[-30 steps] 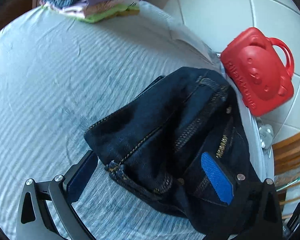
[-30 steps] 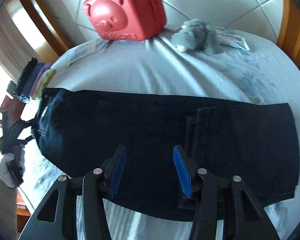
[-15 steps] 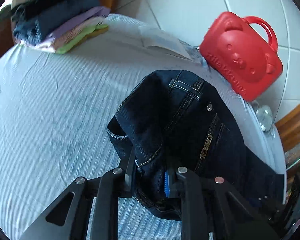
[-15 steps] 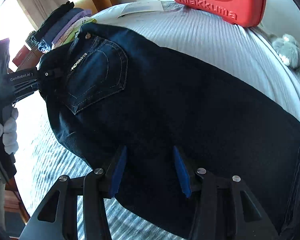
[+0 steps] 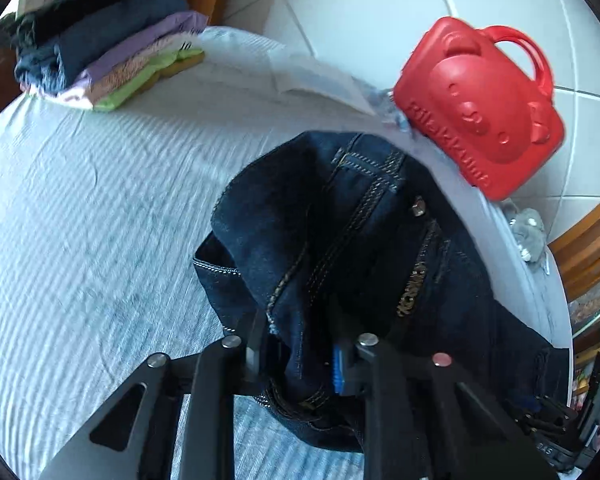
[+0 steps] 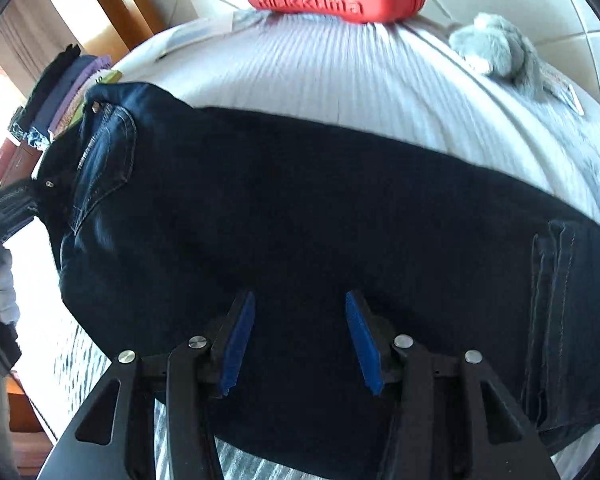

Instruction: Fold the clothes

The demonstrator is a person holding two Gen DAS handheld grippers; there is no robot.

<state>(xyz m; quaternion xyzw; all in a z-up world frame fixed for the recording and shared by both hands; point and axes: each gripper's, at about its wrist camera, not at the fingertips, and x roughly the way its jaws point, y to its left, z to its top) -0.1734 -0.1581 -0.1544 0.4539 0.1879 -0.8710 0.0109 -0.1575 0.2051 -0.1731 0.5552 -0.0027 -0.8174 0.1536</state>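
A bed [image 5: 80, 208] with a pale striped sheet fills both views. The left gripper [image 5: 298, 354] is clamped narrowly on the waistband of the dark jeans [image 6: 300, 208], bunching it up off the sheet. The right gripper [image 6: 296, 340] hangs half open over the jeans' middle, pinching nothing. A red case [image 5: 480, 108] and folded clothes [image 5: 108, 52] sit farther off.

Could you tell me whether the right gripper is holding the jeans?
No, the right gripper is open above the jeans, its pads apart.
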